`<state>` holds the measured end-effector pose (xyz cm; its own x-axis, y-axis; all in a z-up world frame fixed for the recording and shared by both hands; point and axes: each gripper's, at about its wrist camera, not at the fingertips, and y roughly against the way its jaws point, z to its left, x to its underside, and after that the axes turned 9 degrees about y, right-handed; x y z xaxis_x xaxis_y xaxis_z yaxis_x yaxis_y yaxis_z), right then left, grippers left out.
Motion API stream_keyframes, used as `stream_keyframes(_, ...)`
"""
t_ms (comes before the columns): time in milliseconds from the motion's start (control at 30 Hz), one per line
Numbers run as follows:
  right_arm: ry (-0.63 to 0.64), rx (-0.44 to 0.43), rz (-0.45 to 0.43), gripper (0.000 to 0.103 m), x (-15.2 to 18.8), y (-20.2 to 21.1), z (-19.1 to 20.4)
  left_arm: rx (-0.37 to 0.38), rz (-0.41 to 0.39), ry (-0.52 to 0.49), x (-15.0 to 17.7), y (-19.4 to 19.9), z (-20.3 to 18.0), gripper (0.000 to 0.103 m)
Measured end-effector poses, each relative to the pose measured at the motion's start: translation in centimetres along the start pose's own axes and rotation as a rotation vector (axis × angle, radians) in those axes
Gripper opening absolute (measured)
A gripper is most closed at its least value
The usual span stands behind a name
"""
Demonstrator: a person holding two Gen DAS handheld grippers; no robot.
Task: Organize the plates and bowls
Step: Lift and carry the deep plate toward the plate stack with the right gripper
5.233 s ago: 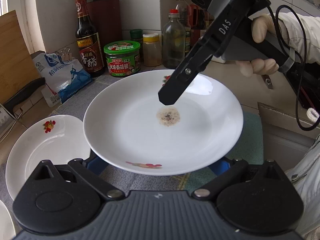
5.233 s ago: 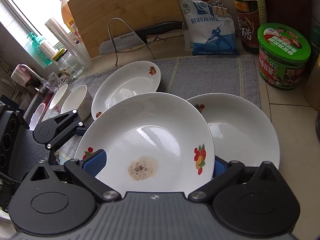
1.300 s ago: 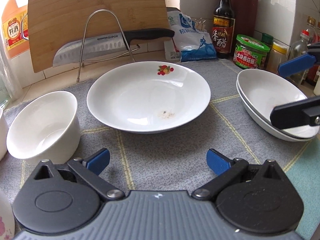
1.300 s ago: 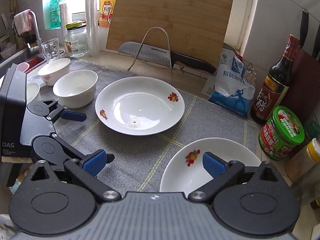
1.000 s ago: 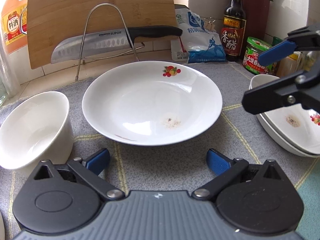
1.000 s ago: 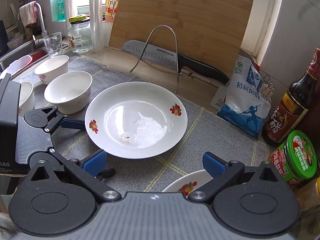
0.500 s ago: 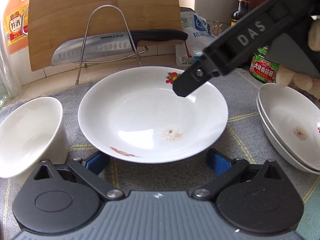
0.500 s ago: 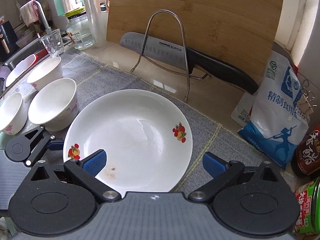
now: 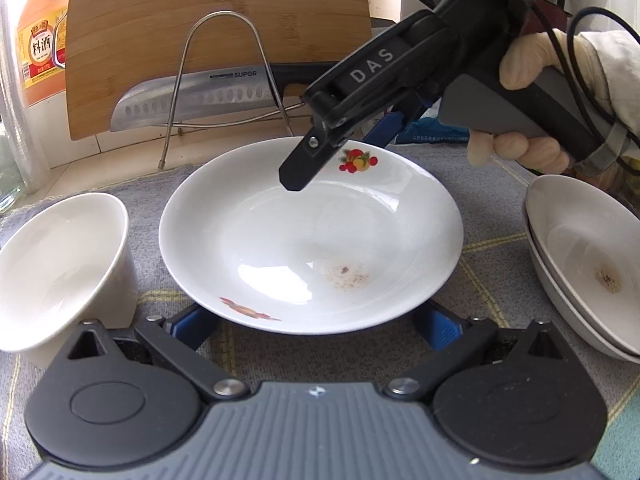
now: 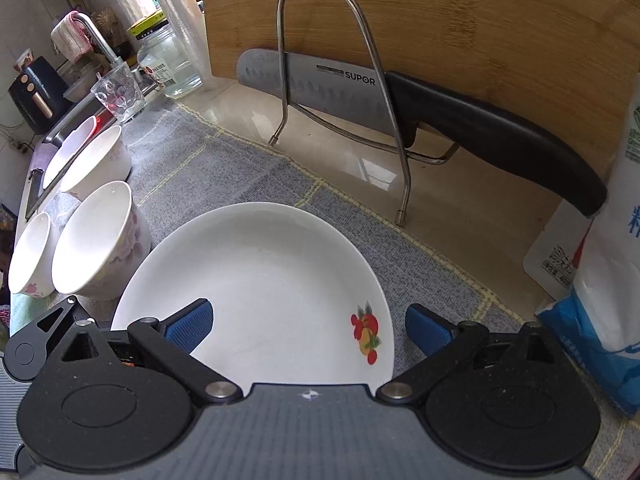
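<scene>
A white plate [image 9: 312, 236] with fruit prints and a brown stain lies on the grey mat; it also shows in the right wrist view [image 10: 260, 292]. My left gripper [image 9: 316, 326] is open, its blue pads either side of the plate's near rim. My right gripper [image 10: 308, 330] is open over the plate's far rim by the fruit print; one finger is above the plate, the other outside it. It shows in the left wrist view [image 9: 340, 148] too. Two stacked plates [image 9: 584, 256] sit to the right. White bowls [image 9: 60, 264] [image 10: 96, 240] stand to the left.
A knife [image 10: 400, 108] rests in a wire rack [image 10: 344, 92] against a bamboo cutting board [image 10: 440, 20] behind the plate. A salt bag [image 10: 608, 300] stands at the right. A glass [image 10: 118, 94], a jar and the sink are at the far left.
Both grippers have closed in on the middle plate. The right gripper dropped to its far rim, and the left moved up to its near rim. The plate has not moved.
</scene>
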<state>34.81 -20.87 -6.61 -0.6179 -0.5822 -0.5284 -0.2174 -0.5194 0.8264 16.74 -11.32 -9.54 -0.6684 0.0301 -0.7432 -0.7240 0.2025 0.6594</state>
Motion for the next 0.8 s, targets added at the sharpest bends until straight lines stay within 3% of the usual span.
stream_keyframes(533, 0.039, -0.160, 0.038, 0.103, -2.1, -2.0, -0.5, -0.020, -0.030, 0.005, 0.3, 0.4, -0.2, 0.102)
stream_keyframes(800, 0.039, -0.173, 0.041, 0.103, -2.2, -2.0, -0.6, -0.029, -0.042, -0.002, 0.4, 0.7, -0.4, 0.103)
